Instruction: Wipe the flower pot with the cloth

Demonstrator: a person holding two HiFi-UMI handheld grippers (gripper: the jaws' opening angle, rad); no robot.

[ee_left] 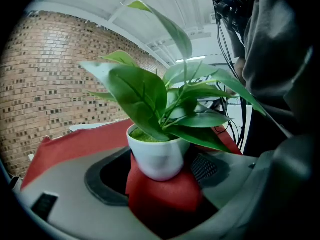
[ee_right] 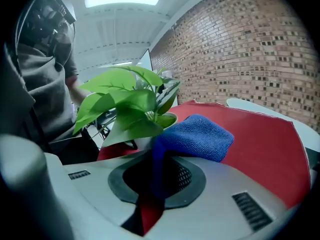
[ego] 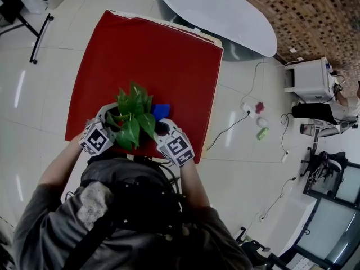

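A small white flower pot (ee_left: pixel 157 156) with a leafy green plant (ego: pixel 133 120) is held just above the near edge of the red table (ego: pixel 146 55). My left gripper (ee_left: pixel 162 184) is shut on the pot from the left, its red pads against the pot's lower wall. My right gripper (ee_right: pixel 160 176) is shut on a blue cloth (ee_right: pixel 195 139), which bunches beyond the jaws and lies against the pot's (ee_right: pixel 143 142) right side. In the head view the cloth (ego: pixel 161 111) shows beside the leaves, which hide the pot.
A white oval table (ego: pixel 225 16) stands behind the red one. Cables and small objects (ego: pixel 260 120) lie on the tiled floor to the right, near a white unit (ego: pixel 312 80). A black stand leg (ego: pixel 39 35) is at far left.
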